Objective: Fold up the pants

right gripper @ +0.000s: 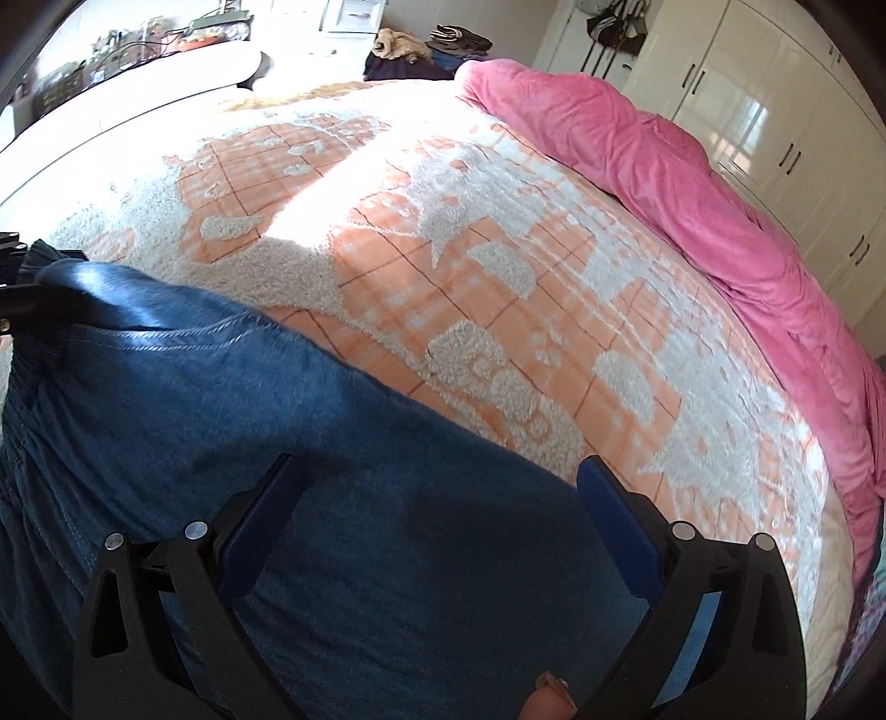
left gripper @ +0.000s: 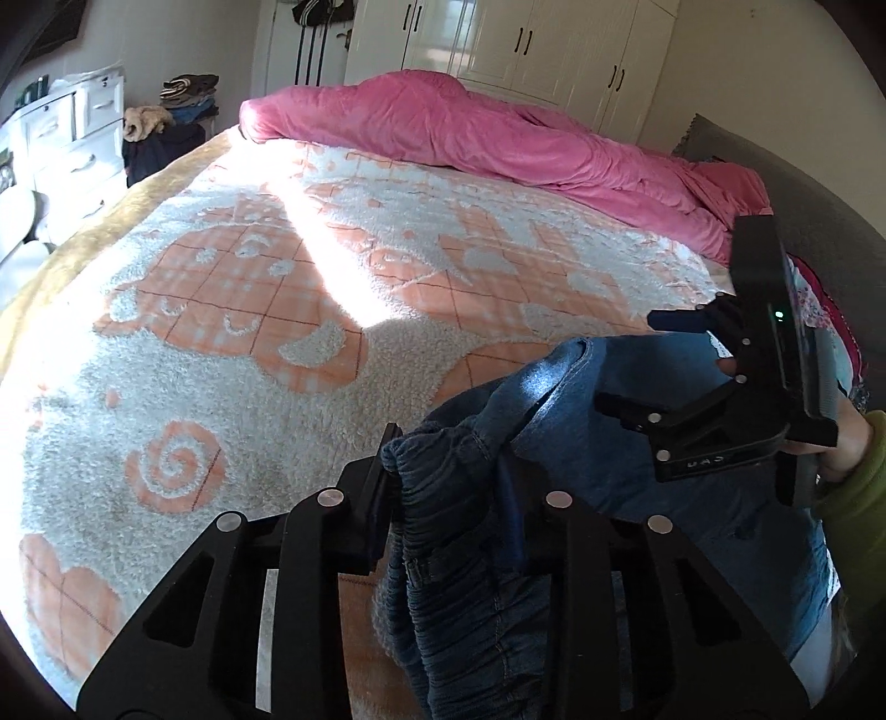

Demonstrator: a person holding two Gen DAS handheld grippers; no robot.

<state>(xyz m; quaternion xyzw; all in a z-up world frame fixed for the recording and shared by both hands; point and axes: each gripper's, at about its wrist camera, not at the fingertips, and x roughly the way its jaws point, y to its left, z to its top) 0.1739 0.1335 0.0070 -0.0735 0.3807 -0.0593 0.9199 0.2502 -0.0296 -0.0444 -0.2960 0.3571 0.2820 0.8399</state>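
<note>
Blue denim pants with a gathered elastic waistband lie at the near edge of the bed. In the left wrist view my left gripper is shut on the waistband, and the bunched cloth hangs between its fingers. My right gripper hovers to the right over the pants, held by a hand in a green sleeve. Seen from the right wrist, the right gripper stands open, its blue pads wide apart above the flat denim. The left gripper's finger shows at the far left edge.
The bed carries an orange-and-white fleece blanket with a sunlit stripe. A bunched pink duvet lies along its far side. White wardrobes stand behind, with white drawers and a pile of clothes at the left.
</note>
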